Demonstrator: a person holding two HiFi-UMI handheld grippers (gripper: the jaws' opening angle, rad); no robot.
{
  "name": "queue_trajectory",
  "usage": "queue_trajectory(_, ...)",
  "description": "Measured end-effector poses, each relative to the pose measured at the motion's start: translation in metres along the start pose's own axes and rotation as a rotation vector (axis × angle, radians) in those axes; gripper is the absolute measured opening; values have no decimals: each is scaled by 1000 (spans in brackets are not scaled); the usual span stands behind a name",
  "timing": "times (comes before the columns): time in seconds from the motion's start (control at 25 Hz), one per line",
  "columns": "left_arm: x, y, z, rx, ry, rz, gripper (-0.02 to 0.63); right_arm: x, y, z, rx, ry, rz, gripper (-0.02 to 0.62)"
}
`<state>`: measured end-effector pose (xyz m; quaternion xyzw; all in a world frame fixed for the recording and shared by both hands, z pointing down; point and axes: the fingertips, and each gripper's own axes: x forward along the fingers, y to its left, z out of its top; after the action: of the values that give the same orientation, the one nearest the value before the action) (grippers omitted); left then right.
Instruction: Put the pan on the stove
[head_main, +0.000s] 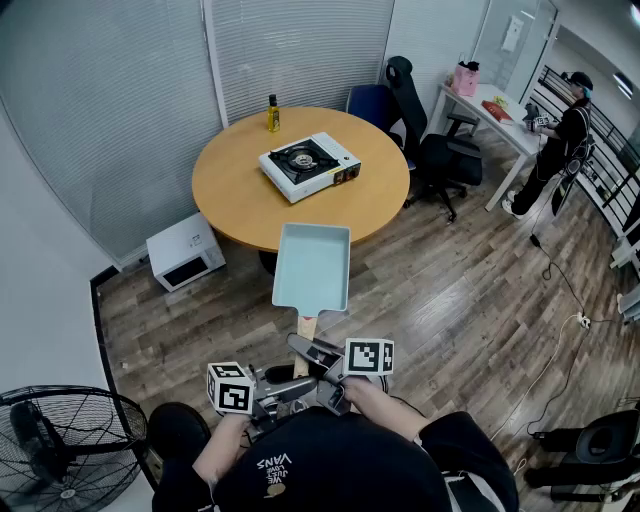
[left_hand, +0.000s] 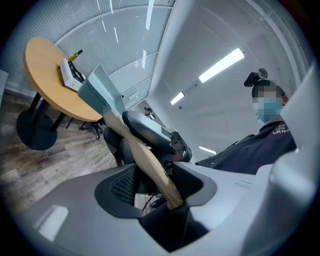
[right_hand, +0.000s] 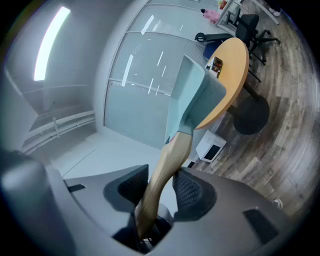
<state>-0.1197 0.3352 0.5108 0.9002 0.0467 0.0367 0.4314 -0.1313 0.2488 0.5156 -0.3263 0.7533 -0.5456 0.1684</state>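
I have the left gripper (head_main: 290, 385) and the right gripper (head_main: 305, 346) both clamped on the wooden handle (head_main: 307, 328), I'd say so that the pale blue pan (head_main: 312, 267) rides level in the air, well short of the stove (head_main: 309, 165) on the round bench (head_main: 235, 205).

Pan (head_main: 312, 265): pale blue, rectangular, with a wooden handle (head_main: 307, 328). It is held level in the air, just near of the desk (head_main: 240, 205). Stove (head_main: 308, 165): white, single black burner, flat near the desk's centre.
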Motion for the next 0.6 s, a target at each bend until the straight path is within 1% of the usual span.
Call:
queue_trajectory(0.44, -18, 23, 22, 7, 14, -42, 196, 30, -8, 19, 11, -63, -9, 140)
queue_trajectory(0.6, -9, 30, 31, 0, 7, -46, 196, 30, -12, 30, 5, -47, -18, 140)
